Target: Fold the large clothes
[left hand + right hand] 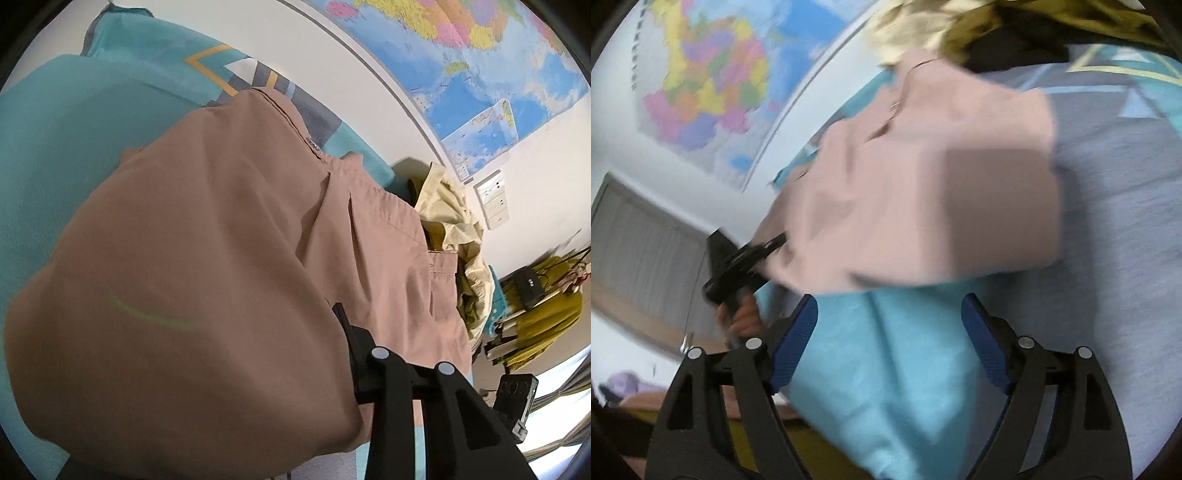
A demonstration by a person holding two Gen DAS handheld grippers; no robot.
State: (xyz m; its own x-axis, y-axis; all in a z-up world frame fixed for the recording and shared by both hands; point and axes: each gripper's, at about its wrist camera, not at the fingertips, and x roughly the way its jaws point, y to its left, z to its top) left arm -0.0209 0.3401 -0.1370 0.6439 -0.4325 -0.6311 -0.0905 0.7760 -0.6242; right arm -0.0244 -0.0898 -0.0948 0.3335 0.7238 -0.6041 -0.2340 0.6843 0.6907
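A large dusty-pink pair of trousers (207,236) lies folded over on the turquoise bedsheet (48,147). In the left wrist view the cloth drapes over my left gripper (341,321); only one black finger (347,328) shows, the other is hidden under the fabric, so it is shut on the trousers' edge. In the right wrist view the left gripper (775,240) grips the left edge of the pink trousers (923,192). My right gripper (890,343) is open and empty, its blue pads (798,339) spread over the turquoise sheet, just below the trousers.
A heap of cream and olive clothes (454,229) lies beyond the trousers. A map (461,55) hangs on the white wall with sockets (493,199) beside it. A grey blanket area (1115,206) lies right of the trousers. Olive cloth and gear (535,295) stand far right.
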